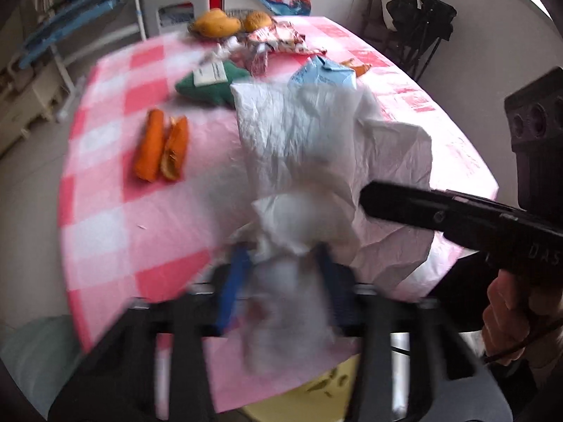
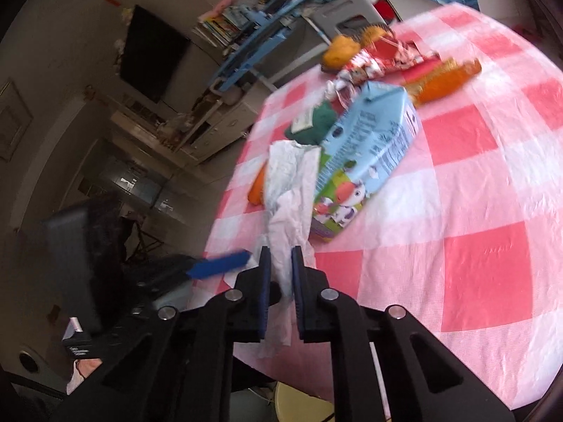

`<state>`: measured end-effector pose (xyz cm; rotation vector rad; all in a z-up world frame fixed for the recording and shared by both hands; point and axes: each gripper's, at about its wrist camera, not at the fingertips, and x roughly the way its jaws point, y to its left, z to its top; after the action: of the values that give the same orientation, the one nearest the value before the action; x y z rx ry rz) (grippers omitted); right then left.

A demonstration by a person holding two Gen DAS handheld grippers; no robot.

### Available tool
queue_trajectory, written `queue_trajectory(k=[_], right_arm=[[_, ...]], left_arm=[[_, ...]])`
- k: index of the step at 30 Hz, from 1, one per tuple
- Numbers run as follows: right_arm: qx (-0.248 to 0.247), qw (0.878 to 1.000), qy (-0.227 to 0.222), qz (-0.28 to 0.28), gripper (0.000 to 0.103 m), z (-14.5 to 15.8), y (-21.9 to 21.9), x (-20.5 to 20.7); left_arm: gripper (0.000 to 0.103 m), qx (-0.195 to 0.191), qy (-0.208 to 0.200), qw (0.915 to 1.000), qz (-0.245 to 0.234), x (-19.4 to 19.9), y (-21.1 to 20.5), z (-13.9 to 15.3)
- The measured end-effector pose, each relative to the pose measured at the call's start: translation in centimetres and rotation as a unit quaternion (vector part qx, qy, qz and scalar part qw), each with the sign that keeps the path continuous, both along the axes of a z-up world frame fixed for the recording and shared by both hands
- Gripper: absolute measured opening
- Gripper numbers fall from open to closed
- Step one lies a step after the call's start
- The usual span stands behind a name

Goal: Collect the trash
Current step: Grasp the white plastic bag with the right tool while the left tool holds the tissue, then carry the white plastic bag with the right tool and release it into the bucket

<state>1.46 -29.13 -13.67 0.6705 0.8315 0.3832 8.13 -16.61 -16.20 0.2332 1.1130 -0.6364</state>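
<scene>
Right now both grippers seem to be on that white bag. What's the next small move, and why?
Probably draw the grippers apart to open the white plastic bag. The left gripper and right gripper each pinch its bunched edge, while the milk carton and orange peels lie on the checkered tablecloth.

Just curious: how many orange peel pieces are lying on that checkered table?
3 at least: two orange peel pieces side by side left of the white bag, one far peel beyond the milk carton. More may be hidden.

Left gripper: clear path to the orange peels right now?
Probably not yet. The left gripper is shut on the white bag, as is the right gripper. The orange peels lie uncovered on the tablecloth.
</scene>
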Motion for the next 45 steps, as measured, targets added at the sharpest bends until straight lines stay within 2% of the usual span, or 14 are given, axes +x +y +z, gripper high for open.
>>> queue_trajectory(k=[6, 10, 13, 16, 19, 21, 22, 23, 27, 34, 37, 39, 43, 45], right_arm=[[-0.015, 0.999, 0.005, -0.044, 0.002, -0.2, -2.2, -1.0], [-0.027, 0.998, 0.01, -0.059, 0.002, -0.3, -2.6, -1.4], [-0.049, 0.997, 0.004, -0.061, 0.002, 0.2, -2.1, -1.5], [-0.11, 0.992, -0.007, -0.06, 0.002, 1.2, -1.2, -1.4], [-0.137, 0.99, -0.009, -0.01, 0.002, 1.2, 1.0, -1.1], [-0.146, 0.989, -0.008, 0.016, 0.024, 0.7, 2.7, -1.0], [-0.153, 0.988, -0.014, 0.019, 0.057, 0.7, 3.3, -1.0], [-0.16, 0.987, -0.024, 0.021, 0.068, 0.8, 3.8, -1.1], [-0.189, 0.981, -0.034, 0.036, 0.071, 0.8, 5.5, -0.5], [-0.284, 0.956, -0.021, 0.069, 0.077, -1.2, 8.6, 0.5], [-0.334, 0.939, -0.025, 0.077, 0.071, -1.9, 9.5, 0.2], [-0.331, 0.939, -0.03, 0.084, 0.058, -1.7, 9.4, -0.1], [-0.345, 0.933, -0.037, 0.096, 0.015, -1.3, 9.8, -0.4], [-0.339, 0.935, -0.036, 0.101, 0.007, -1.2, 9.6, -0.5]], left_arm=[[0.012, -0.057, 0.017, 0.9965, 0.058, 1.0, 2.4, 0.7], [0.012, -0.114, 0.032, 0.9886, 0.094, 1.5, 4.4, 1.5], [0.012, -0.117, 0.031, 0.9856, 0.118, 1.6, 5.7, 1.6], [0.012, -0.103, 0.03, 0.9823, 0.153, 1.9, 7.0, 1.3], [0.012, -0.094, 0.042, 0.977, 0.187, 2.3, 8.2, 0.7], [0.012, -0.096, 0.05, 0.9747, 0.196, 2.7, 8.7, 0.4], [0.012, -0.097, 0.054, 0.9736, 0.2, 2.7, 8.9, 0.3], [0.012, -0.097, 0.054, 0.9732, 0.201, 2.7, 8.9, 0.3], [0.012, -0.099, 0.054, 0.9735, 0.199, 2.3, 9.0, 0.3], [0.012, -0.101, 0.051, 0.9741, 0.195, 1.9, 8.9, 0.6], [0.012, -0.102, 0.047, 0.9747, 0.193, 1.8, 8.8, 0.9], [0.012, -0.102, 0.045, 0.9754, 0.19, 1.6, 8.8, 1.0], [0.012, -0.095, 0.036, 0.9772, 0.187, 1.5, 8.6, 1.2], [0.012, -0.097, 0.032, 0.9769, 0.188, 1.5, 8.6, 1.4]])
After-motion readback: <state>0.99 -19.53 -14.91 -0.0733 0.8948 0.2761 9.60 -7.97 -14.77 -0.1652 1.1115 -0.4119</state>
